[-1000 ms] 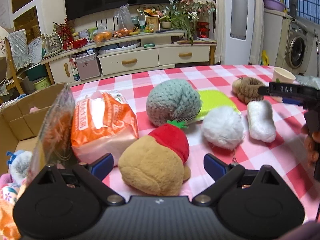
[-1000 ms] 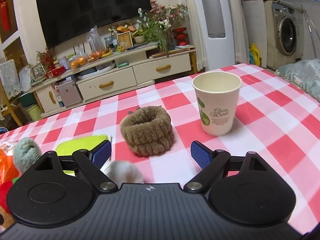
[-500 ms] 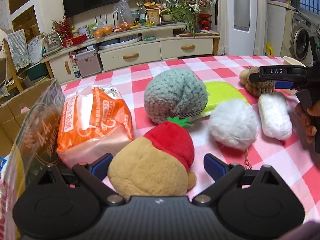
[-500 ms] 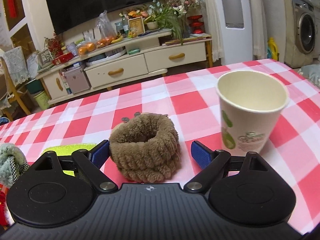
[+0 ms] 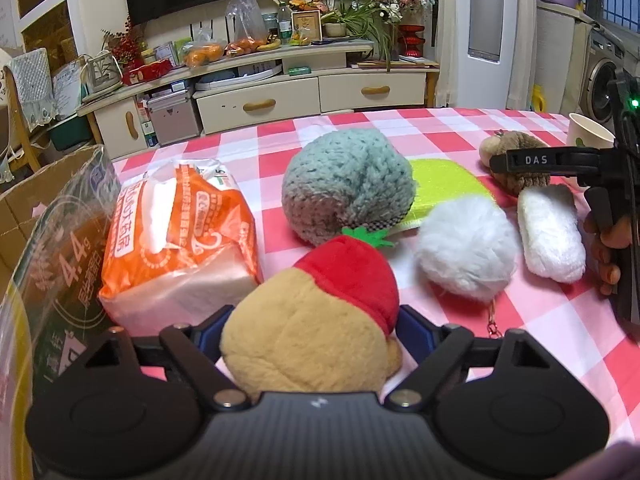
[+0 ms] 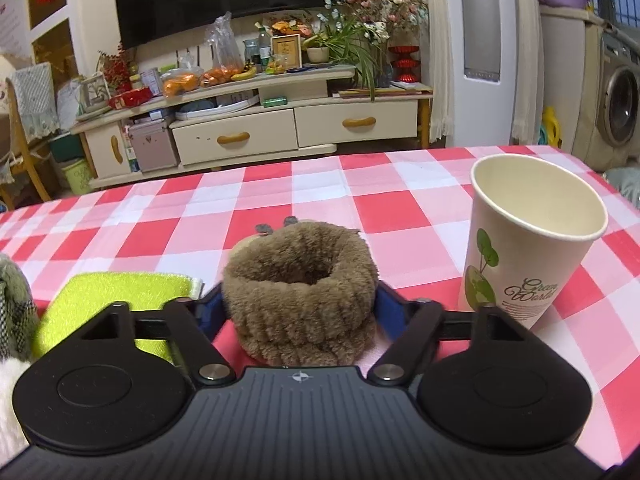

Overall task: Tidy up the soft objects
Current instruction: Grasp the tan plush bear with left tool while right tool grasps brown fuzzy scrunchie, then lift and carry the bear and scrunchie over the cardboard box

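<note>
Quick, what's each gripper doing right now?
Left gripper: closing around the tan plush toy.
Right gripper: closing around the brown fuzzy ring.

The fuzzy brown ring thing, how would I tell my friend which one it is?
Look at the table with the red and white checked cloth. Near its right end stands a tall paper cup, and just left of it sits the brown ring, between the right gripper fingers, which are closing on it. It is the only brown, furry, doughnut-shaped thing; the green pad beside it is flat.

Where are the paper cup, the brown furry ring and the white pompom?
Paper cup point(image 6: 520, 272): right wrist view, printed side.
Brown furry ring point(image 6: 300, 308): right wrist view, front wall.
White pompom point(image 5: 466, 246): left wrist view, fluffy middle.
</note>
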{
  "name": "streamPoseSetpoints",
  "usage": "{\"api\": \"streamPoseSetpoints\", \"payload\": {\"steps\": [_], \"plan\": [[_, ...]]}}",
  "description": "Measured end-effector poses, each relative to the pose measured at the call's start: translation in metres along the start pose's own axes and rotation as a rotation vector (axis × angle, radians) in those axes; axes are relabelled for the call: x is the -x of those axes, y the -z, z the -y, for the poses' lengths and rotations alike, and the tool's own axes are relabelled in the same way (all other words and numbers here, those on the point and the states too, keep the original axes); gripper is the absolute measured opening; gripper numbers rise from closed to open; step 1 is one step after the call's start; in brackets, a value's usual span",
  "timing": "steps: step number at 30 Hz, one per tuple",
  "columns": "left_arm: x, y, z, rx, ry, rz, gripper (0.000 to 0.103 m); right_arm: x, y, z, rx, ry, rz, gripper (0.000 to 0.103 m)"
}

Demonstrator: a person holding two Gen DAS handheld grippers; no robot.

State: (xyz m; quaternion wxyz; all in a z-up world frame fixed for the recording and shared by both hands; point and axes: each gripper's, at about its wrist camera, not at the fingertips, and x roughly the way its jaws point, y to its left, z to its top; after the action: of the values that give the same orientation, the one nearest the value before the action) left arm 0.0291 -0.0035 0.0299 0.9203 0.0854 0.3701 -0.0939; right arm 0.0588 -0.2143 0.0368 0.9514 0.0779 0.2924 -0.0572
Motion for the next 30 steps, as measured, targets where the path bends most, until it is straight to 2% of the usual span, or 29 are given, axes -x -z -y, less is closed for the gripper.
{"api": "streamPoseSetpoints", "payload": {"steps": [1, 4, 7, 15, 30], "plan": [[0.000, 0.000, 0.000, -0.001, 0.001, 0.001, 0.084, 0.001, 0.001, -0.001, 0.010, -0.001, 0.004, 0.071], [0.000, 0.001, 0.001, -0.005, 0.006, 0.003, 0.082, 0.004, 0.002, -0.003, 0.030, -0.003, 0.016, 0.056], [0.002, 0.002, 0.004, -0.015, 0.023, 0.006, 0.081, 0.008, 0.004, -0.003, 0.041, -0.005, 0.029, 0.047], [0.009, 0.008, 0.013, -0.034, 0.048, 0.013, 0.080, 0.022, 0.011, 0.000, 0.018, -0.002, 0.049, 0.042], [0.021, 0.017, 0.018, -0.007, 0.107, -0.003, 0.080, 0.055, 0.028, 0.014, -0.105, 0.040, 0.074, 0.041]]}}
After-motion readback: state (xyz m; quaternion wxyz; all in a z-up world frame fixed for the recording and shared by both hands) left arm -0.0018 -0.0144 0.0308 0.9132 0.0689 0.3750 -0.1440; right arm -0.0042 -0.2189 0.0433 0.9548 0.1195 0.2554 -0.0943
